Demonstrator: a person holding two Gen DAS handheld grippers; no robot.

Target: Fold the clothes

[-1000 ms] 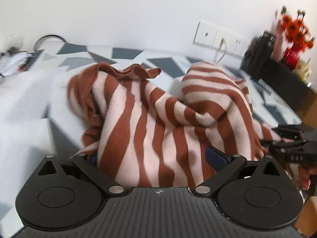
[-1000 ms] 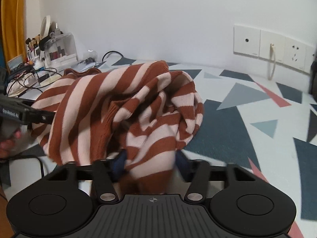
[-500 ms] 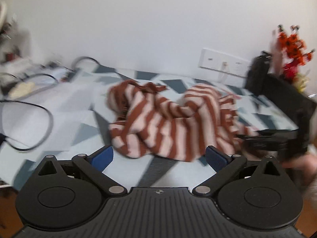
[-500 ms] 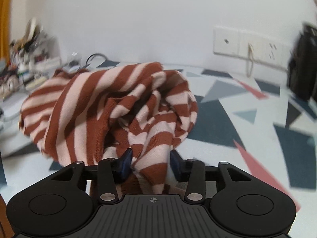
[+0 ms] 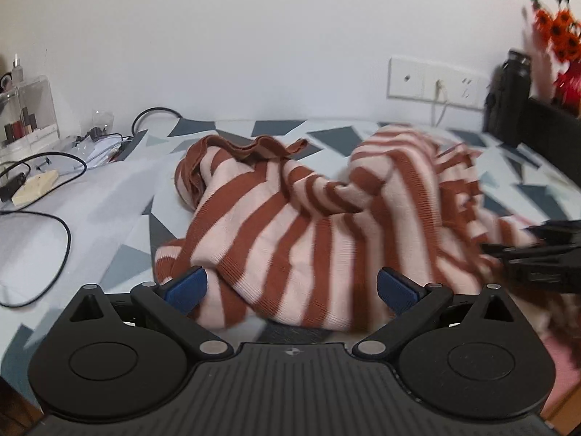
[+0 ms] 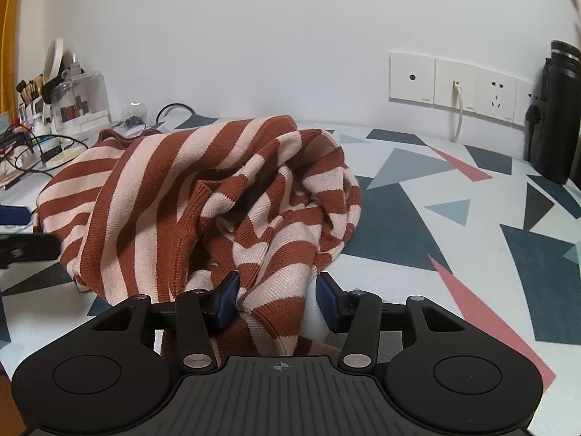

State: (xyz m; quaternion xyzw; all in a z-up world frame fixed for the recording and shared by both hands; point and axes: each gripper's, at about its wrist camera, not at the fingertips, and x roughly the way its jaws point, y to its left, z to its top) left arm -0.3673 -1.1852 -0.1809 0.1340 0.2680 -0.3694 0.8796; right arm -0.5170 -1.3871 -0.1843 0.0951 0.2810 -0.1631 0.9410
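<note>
The table (image 6: 454, 225) takes up most of the room from where I stand, covered in a pale cloth printed with dark blue, grey and pink triangles, and it runs back to a white wall. On that wall sits a row of white sockets (image 6: 457, 85) with a cream cable plugged into one.

Heaped in the middle of the table lies the striped sweater (image 5: 290, 232) — rust-brown and pale pink bands, bunched into soft folds, its brown ribbed edge turned up at the far side. From the right wrist view it mounds up high, rolled over on itself.

At the right end stands a tall black flask (image 6: 557, 109), with orange flowers (image 5: 555, 29) behind it. At the left end a clear plastic organiser (image 6: 80, 103) sits among loose black cables (image 5: 43, 218).

The left gripper (image 5: 290, 287) has its blue pads spread wide, the near hem of the sweater lying between them but not pinched. The right gripper (image 6: 277, 299) has just been easing apart: a fold of the sweater runs between its pads, touching the left pad (image 6: 227, 299) — the right pad (image 6: 328, 301) stands clear of the cloth, so the fold is not clamped.
</note>
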